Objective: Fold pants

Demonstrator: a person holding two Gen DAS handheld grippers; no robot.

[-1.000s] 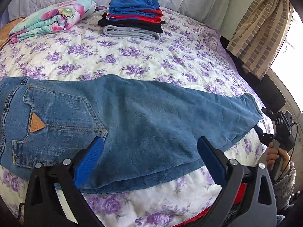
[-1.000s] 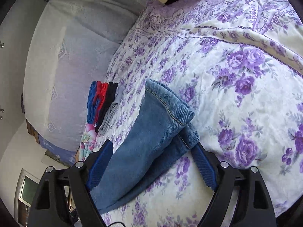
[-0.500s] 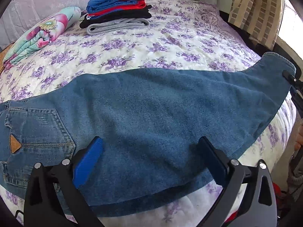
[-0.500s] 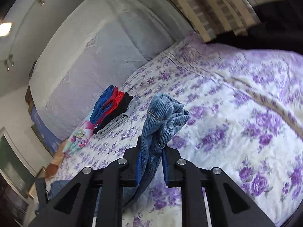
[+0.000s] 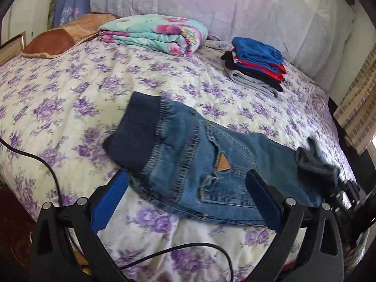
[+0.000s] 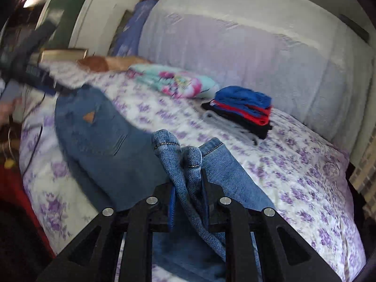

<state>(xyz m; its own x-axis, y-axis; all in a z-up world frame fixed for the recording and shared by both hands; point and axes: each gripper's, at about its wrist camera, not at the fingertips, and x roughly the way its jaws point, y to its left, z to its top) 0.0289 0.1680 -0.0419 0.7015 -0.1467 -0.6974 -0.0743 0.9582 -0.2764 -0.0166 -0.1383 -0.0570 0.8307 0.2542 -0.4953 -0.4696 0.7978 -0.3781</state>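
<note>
Blue jeans (image 5: 199,164) lie on the flowered bed, dark waistband to the left, back pocket with a tan triangle patch facing up. My left gripper (image 5: 185,195) is open and empty at the near edge of the seat of the jeans. My right gripper (image 6: 188,197) is shut on the bunched leg hems (image 6: 181,155) and holds them up over the leg, above the bed. In the left wrist view the right gripper (image 5: 338,188) shows at the right with the hems raised. The jeans' seat (image 6: 94,127) lies at the left in the right wrist view.
A stack of folded clothes (image 5: 256,63) and a folded floral blanket (image 5: 155,33) lie at the far side of the bed by the headboard. A brown pillow (image 5: 63,37) lies at the far left. A black cable (image 5: 47,164) hangs over the near bed edge. Curtains (image 5: 357,108) hang at the right.
My right gripper shut on the leg hems, lifted them and carried them left toward the waist. My left gripper moved left along the jeans to the seat, still open.
</note>
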